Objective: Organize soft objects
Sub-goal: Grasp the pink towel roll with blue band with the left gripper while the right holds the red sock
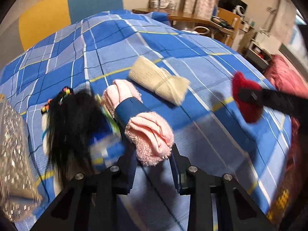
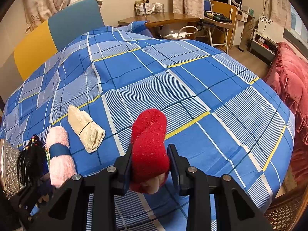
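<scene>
Meanwhile, on the bed (image 2: pixel 192 80), left tongs (image 1: pixel 153 148) pinch only the near end of the pink roll (image 1: pixel 148 134) while right tongs (image 2: pixel 150 161) clamp the red roll (image 2: pixel 149 144) aloft; the pink roll's shallow bite risks it slipping free or unrolling.

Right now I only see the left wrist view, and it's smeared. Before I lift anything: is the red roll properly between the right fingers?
Observer: Yes. The red roll sits in the right gripper, with a finger pressed against each side.
Operator: Is anything sticking out of it?
Observer: A tan core shows at its near end.
Operator: Is the cream roll tied?
Observer: Yes. The cream roll has a thin dark band around its middle.
</scene>
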Demonstrator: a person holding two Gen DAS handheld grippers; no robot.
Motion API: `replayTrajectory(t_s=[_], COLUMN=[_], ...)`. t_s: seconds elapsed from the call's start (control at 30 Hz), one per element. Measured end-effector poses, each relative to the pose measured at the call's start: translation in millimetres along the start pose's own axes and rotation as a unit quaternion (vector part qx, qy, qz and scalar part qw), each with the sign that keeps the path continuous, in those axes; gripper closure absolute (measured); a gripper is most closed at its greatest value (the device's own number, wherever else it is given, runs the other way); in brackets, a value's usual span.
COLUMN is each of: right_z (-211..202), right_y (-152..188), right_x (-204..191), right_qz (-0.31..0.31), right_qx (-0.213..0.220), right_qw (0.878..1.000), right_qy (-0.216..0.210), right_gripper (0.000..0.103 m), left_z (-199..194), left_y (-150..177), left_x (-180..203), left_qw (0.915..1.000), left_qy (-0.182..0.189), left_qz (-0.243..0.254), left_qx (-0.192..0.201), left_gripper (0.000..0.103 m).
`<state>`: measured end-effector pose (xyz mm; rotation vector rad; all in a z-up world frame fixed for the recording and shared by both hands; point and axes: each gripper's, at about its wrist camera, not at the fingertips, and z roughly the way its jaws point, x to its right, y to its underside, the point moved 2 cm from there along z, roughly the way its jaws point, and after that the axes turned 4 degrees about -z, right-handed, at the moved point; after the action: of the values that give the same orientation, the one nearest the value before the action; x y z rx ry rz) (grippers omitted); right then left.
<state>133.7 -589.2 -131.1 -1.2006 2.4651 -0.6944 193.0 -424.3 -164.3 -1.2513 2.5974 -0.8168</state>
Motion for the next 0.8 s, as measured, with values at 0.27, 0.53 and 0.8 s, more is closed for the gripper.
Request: replayTrajectory(t_s=[0.27,0.53,0.8], right_z=[-2,-2,2], right_y=[0,0,0], right_x=[5,2,-1], right_qz=[0.012,0.007,-0.001], right_qx=[0.004,0.006,0.002], right_qw=[1.000,1.000,1.000], right_qy=[-0.009,-0.011,-0.004], right_gripper=[0.070,0.070,0.070], left_z=[-29,-9,9], left_y=[45,11,10], left_x=[-8,-5,2], left_qw=[0.9997,0.9988,0.9995], left_qy=[0.019,-0.015,-0.014], left_qz=[-0.010,-0.047,-0.020], left_qx=[-0.008,0.004,-0.021], left_gripper=[0.015,0.016,0.058])
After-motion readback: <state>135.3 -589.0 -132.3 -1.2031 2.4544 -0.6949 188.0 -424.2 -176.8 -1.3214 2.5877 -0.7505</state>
